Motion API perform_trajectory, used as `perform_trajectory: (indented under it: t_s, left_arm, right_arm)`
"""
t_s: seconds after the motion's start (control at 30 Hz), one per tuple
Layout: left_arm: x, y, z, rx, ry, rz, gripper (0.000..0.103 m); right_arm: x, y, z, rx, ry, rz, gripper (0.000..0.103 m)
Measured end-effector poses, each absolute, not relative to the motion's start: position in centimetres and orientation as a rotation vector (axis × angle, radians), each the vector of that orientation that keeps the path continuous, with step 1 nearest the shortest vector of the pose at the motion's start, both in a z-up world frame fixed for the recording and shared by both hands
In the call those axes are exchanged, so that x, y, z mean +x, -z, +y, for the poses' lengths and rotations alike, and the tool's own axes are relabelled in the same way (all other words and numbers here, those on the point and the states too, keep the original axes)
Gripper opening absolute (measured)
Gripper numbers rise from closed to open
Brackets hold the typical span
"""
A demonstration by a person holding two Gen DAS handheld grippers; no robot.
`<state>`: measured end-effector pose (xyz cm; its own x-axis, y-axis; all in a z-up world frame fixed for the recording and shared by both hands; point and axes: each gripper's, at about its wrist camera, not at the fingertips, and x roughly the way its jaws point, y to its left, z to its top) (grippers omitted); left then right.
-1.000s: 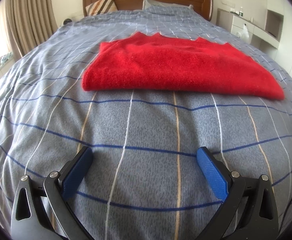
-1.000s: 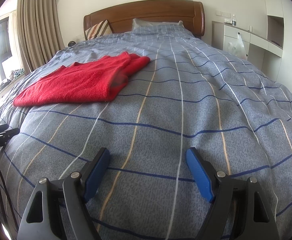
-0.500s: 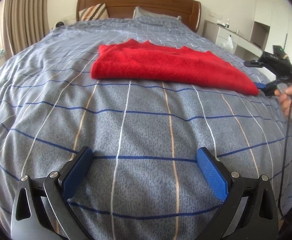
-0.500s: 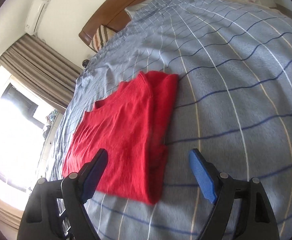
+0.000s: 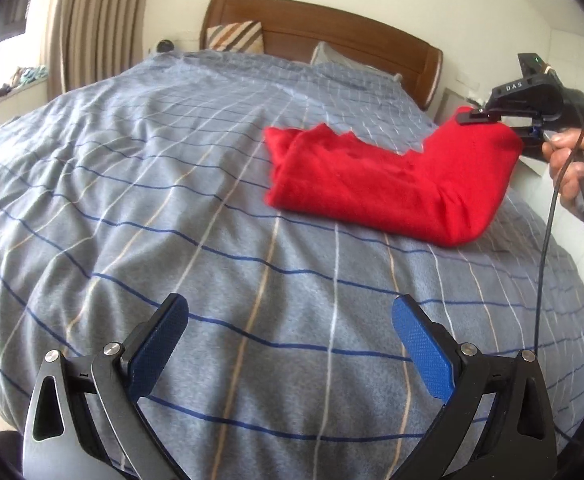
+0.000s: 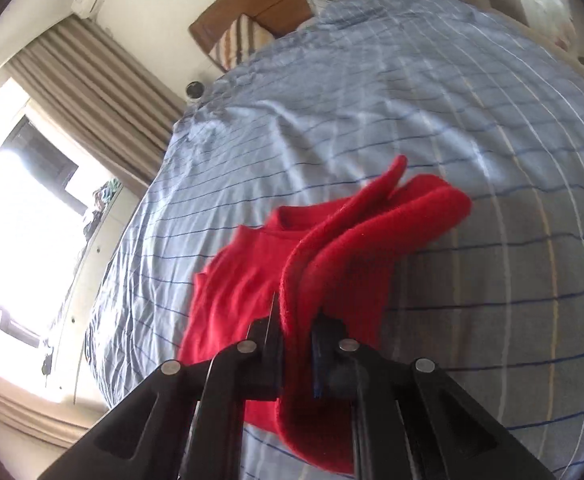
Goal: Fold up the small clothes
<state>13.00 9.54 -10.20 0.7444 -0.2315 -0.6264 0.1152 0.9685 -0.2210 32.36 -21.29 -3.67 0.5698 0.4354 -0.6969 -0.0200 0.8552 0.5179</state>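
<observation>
Your right hand-held gripper (image 6: 296, 344) pads sit buried in red sweater (image 6: 332, 248); sweater's near end blurred, frame edge cuts it.

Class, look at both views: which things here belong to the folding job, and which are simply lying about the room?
Part of the job:
red sweater, one end lifted
right gripper, jaws shut on the sweater
left gripper, jaws open, holding nothing
bed cover, the work surface

Just lying about:
striped pillow
headboard
curtains

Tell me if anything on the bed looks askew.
One end of the red sweater is lifted off the blanket, pinched in the right gripper; the rest lies flat. The left gripper hangs open, apart.
</observation>
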Motion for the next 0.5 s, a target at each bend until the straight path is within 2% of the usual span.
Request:
perform_trajectory:
  t_s: [0.1,0.23,0.37,0.4,0.5]
  left_arm:
    - [13.4,10.8,11.8,-0.258,0.131,0.726,0.102]
    - [13.8,11.7,14.2,-0.359,0.081,0.749,0.102]
    - [13.8,11.8,15.0,-0.377,0.067,0.747,0.102]
    - [13.9,11.9,15.0,-0.379,0.067,0.748,0.102]
    - [13.7,11.7,15.2,-0.385,0.066,0.743,0.102]
  right_arm:
    - [34.9,2.9,-13.9,0.369,-0.349,0.967,0.01]
    - [36.8,5.4,-4.9,0.222,-0.414,1.048,0.011]
    - [36.9,8.2,-0.6,0.29,-0.558,1.103,0.044]
    - [36.7,8.4,-0.5,0.351,-0.618,1.111,0.049]
    - [35.5,7.1,-1.3,0.412,-0.704,1.055,0.049]
